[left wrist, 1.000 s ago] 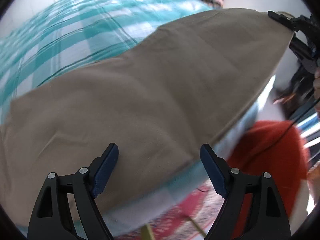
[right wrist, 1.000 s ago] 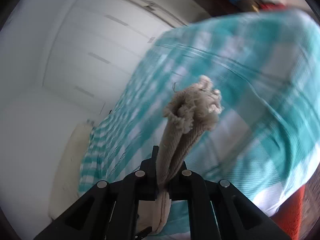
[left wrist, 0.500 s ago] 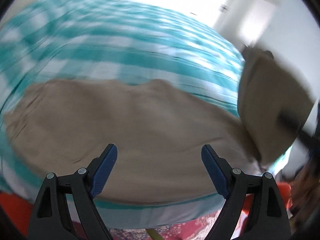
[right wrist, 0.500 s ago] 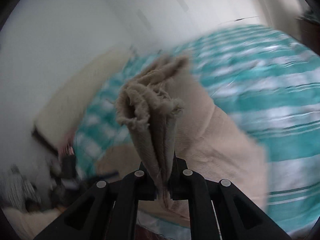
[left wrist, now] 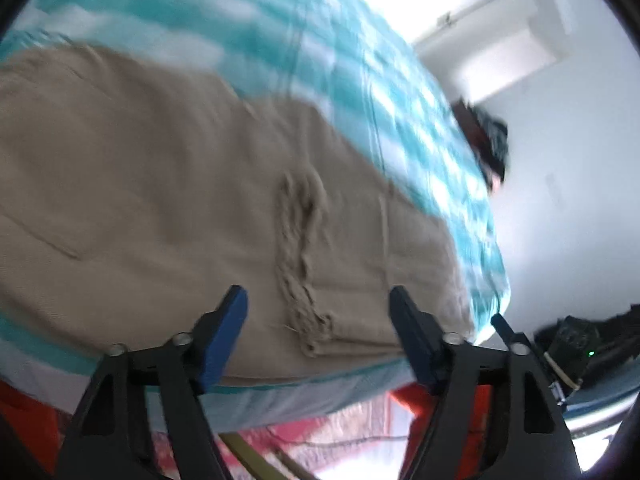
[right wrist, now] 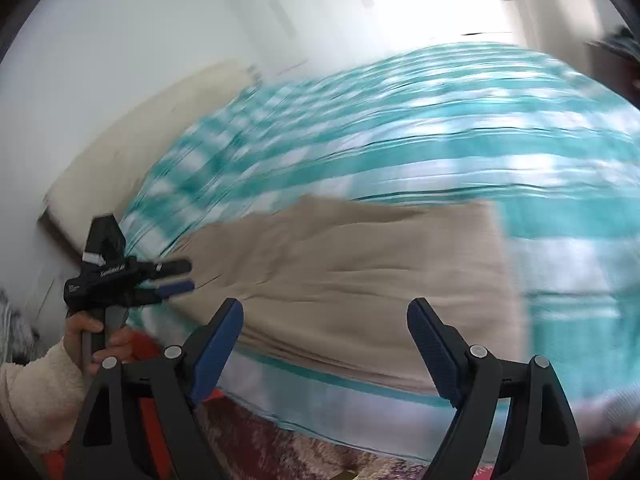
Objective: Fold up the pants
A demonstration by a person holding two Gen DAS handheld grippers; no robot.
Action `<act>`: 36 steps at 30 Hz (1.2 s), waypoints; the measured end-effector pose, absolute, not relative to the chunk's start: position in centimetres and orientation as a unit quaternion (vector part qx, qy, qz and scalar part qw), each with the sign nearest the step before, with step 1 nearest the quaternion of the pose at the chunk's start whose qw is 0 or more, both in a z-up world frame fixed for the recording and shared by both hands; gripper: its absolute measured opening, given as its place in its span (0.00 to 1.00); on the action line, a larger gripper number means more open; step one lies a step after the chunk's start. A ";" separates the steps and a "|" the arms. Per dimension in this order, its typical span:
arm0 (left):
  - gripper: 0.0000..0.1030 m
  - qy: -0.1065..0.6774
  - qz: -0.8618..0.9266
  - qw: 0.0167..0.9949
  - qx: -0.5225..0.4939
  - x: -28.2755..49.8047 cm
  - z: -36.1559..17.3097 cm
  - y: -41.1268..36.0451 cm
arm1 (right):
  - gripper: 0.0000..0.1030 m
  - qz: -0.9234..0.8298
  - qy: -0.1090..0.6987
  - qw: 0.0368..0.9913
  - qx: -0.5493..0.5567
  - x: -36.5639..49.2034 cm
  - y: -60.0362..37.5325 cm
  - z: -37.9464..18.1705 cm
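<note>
- Beige pants lie folded flat on the teal checked bed, near its edge.
- Left gripper hovers over them, fingers wide, empty.
- Right gripper: fingers wide, empty too.

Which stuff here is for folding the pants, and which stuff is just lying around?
For the job:
- pants, lying folded on the bed
- left gripper, open
- right gripper, open
- bed, where the pants lie

Just lying around:
- rug on the floor
- red cloth below the bed edge
- headboard
</note>
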State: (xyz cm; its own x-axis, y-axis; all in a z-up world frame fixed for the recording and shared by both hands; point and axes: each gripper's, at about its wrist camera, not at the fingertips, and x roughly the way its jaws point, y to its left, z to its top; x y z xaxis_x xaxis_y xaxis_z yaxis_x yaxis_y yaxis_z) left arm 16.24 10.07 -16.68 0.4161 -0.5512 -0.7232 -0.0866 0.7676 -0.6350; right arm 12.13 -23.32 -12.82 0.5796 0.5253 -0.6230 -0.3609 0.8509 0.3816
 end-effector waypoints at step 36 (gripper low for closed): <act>0.71 0.533 -0.108 0.839 -0.029 17.1 -17.6 -3.3 | 0.35 0.225 0.490 0.841 0.052 15.4 -24.2 -17.3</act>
